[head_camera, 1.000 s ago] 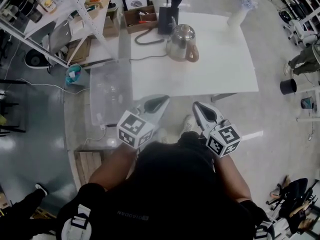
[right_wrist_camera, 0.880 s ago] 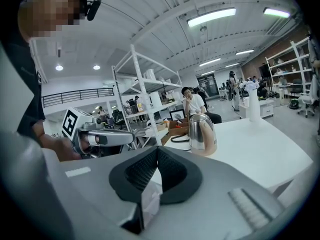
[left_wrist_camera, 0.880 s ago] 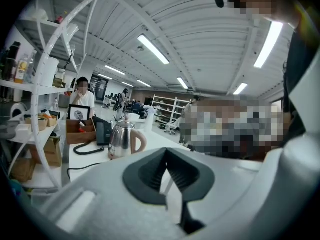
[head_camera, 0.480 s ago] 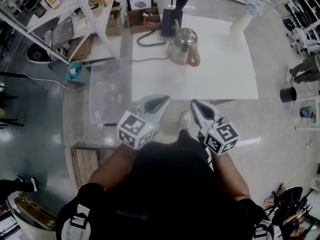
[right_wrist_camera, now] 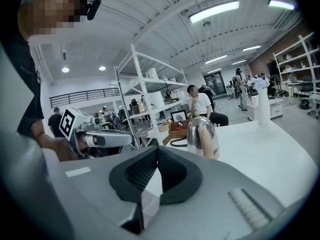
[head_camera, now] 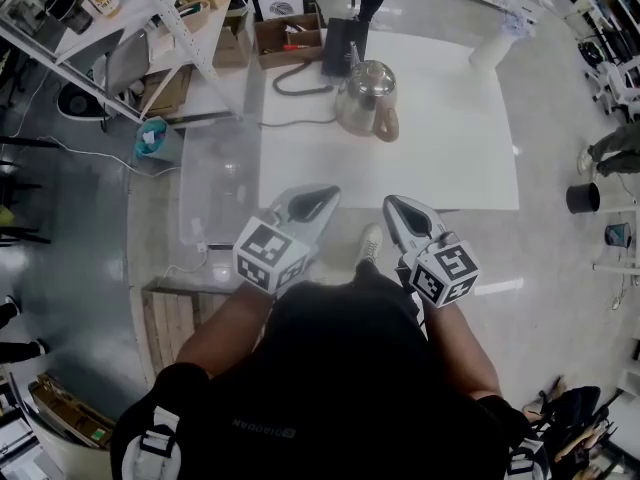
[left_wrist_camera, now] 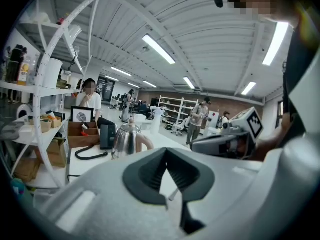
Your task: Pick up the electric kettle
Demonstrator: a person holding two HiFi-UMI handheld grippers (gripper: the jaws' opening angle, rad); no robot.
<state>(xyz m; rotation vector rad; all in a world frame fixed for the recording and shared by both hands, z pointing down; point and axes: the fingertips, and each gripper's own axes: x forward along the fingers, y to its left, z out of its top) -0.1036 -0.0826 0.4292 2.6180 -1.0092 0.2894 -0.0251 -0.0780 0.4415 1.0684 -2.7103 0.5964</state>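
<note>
Clearly, the kettle [head_camera: 366, 93] is not reached yet. It stands upright on the white table [head_camera: 455, 153], toward the far left corner, with its brown handle [head_camera: 388, 123] turned to the near edge. Both grippers hang before the near edge, well apart from the kettle. The left gripper [head_camera: 318, 203] has its jaws together with nothing between them, and the right gripper [head_camera: 402, 216] is the same, closed and empty. The body of the kettle is polished metal, so I judge it stiff but slippery and rounded, a bad place for two narrow jaws. The handle looks a better hold, dull and slim enough to clamp across. With water inside, the kettle will be heavy and will want to tip away from the handle. A dark cable [head_camera: 296, 76] lies beside it. Whether it joins the kettle I cannot tell from here.
</note>
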